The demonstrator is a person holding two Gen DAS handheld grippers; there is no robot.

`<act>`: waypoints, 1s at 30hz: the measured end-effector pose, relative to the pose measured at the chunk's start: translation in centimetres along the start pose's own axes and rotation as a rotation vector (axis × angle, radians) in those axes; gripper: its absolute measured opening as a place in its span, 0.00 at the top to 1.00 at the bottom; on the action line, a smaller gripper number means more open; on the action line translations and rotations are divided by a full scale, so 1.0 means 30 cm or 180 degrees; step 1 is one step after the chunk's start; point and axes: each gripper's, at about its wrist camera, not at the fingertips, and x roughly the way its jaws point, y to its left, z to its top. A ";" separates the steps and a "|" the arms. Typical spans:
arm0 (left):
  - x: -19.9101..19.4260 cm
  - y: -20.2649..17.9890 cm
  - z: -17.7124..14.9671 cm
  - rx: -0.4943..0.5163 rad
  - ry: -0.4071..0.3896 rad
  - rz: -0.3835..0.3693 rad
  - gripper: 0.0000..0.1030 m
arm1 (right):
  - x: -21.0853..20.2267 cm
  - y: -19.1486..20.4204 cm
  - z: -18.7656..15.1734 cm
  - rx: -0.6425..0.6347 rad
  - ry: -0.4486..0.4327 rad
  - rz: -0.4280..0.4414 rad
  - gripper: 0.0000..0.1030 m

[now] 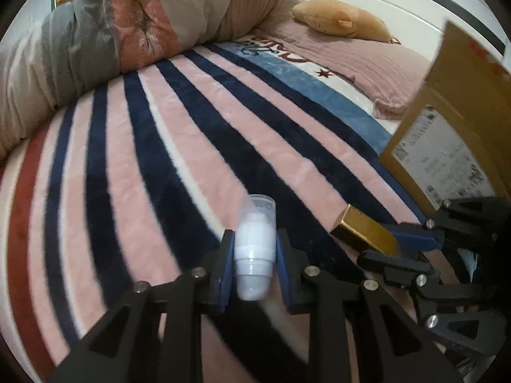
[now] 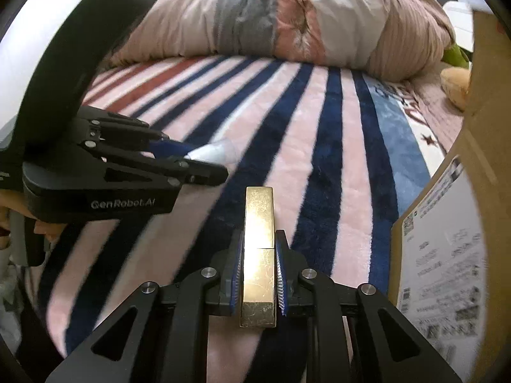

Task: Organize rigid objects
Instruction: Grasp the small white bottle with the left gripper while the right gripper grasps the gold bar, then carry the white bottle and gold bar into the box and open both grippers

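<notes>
— Translucent plastic first, on the left: the left gripper (image 1: 255, 265) has its jaws closed on a small white bottle (image 1: 255, 252) with a clear cap, pinched around the middle between the blue pads. It is held up above the striped blanket (image 1: 179, 146), not resting on it.

— And moving right?

— The right gripper (image 2: 259, 268) is clamped on a gold bar-shaped case (image 2: 258, 255), gripped near its rear half so the front sticks out ahead of the fingers. In the left wrist view that same case (image 1: 364, 231) shows just beside the bottle, the two tools close together but apart.

— So both claws are full. Where do the things go?

— Furthest right stands a cardboard box (image 2: 447, 239) with a printed label on its side, a flap raised. I would judge it the likely container, though its inside is hidden from both views.

— Which step is this, then?

— Carrying, I'd say: both items picked, neither placed. The next move calls for lifting each piece over the box wall and letting go above the opening, one after the other so the tools do not knock together.

— Any risk?

— The bottle is smooth and round; it could swivel in the pads.
</notes>
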 end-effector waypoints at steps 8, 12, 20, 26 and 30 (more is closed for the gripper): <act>-0.309 -0.062 -0.022 -0.0026 -0.0290 0.0229 0.79 | -0.229 0.096 0.033 -0.0197 -0.0421 0.0195 0.87; -0.476 -0.125 -0.011 0.0011 -0.0515 0.0210 0.79 | -0.388 0.101 0.055 -0.0227 -0.0709 0.0317 0.87; -0.638 -0.323 0.088 0.0247 -0.0769 0.0041 0.79 | -0.636 -0.045 0.062 -0.0073 -0.1123 0.0209 0.87; -0.608 -0.509 0.186 0.0485 -0.0739 -0.0097 0.79 | -0.699 -0.262 0.002 0.0291 -0.1134 -0.0010 0.87; -0.553 -0.618 0.249 0.0618 -0.0658 -0.0188 0.79 | -0.686 -0.389 -0.040 0.0485 -0.1009 -0.0154 0.87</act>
